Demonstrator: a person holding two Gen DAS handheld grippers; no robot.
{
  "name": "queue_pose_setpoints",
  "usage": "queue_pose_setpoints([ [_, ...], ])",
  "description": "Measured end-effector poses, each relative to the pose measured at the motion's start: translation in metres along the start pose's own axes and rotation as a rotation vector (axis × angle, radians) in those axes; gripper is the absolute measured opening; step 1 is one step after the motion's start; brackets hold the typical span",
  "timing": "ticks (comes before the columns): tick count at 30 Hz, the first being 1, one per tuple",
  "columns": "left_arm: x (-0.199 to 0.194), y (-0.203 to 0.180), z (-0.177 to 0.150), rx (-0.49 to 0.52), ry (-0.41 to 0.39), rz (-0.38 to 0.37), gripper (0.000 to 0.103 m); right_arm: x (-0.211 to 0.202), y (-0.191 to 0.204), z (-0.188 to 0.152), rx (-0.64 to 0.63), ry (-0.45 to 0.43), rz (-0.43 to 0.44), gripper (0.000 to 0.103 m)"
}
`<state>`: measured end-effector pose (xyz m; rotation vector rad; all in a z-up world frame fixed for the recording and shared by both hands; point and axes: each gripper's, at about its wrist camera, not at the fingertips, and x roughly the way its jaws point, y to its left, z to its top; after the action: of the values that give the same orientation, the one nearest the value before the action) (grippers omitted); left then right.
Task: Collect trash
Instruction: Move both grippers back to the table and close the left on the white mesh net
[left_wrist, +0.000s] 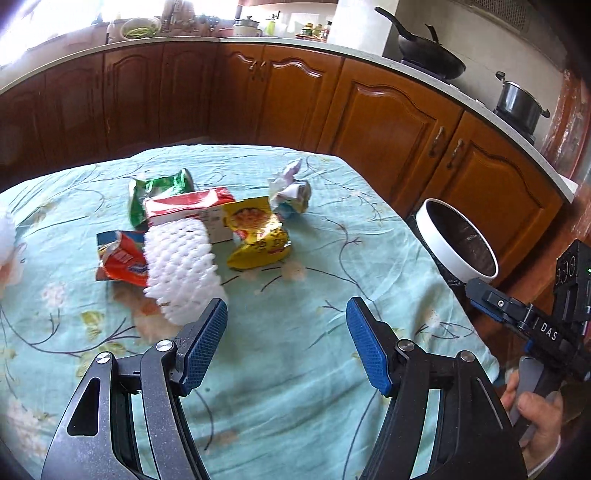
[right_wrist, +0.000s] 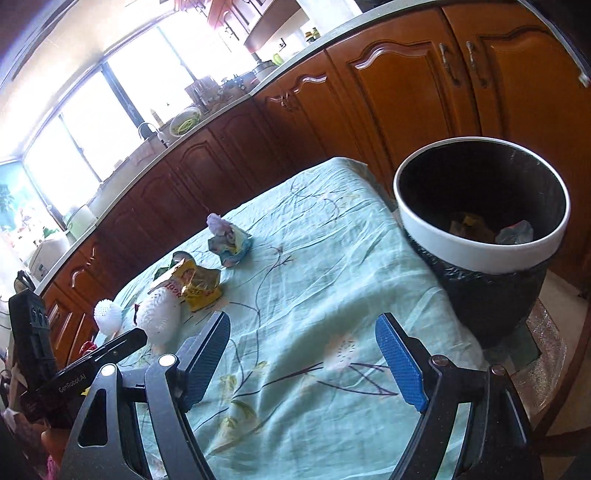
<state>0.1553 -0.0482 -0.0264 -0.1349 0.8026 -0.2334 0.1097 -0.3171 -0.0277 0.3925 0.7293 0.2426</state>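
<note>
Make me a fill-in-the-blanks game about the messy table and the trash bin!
1. The trash bin has a ____ rim.
2. The yellow snack bag lies on a tablecloth printed with ____.
3. Between the blue pads of the left gripper there is ____.
4. The white foam net lies partly on a red and white ____.

Missing words: white; flowers; nothing; box

Wok (left_wrist: 432, 55), pot (left_wrist: 519, 103), perhaps greens bowl (left_wrist: 138, 27) on counter (left_wrist: 369, 55).
</note>
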Motion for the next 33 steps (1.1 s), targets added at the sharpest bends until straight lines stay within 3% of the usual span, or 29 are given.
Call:
queue_pose_setpoints([
  [14,-0.009,0.043,0.003,-0.09,-0.009,0.029,0.068,0.034,0.056,0.001,-0.094,0.078,0.094,0.081],
  [24,0.02,0.053,0.017,-0.081,0.041,0.079,0.068,0.084,0.09,0.02,-0.139,0.159,0.16,0.045],
  [31,0.036,0.064,0.019,-0.093,0.078,0.077,0.068,0.129,0.114,0.029,-0.181,0.22,0.189,0.037],
  [33,0.037,0.065,0.018,-0.09,0.081,0.072,0.063,0.143,0.121,0.031,-0.195,0.234,0.193,0.031],
])
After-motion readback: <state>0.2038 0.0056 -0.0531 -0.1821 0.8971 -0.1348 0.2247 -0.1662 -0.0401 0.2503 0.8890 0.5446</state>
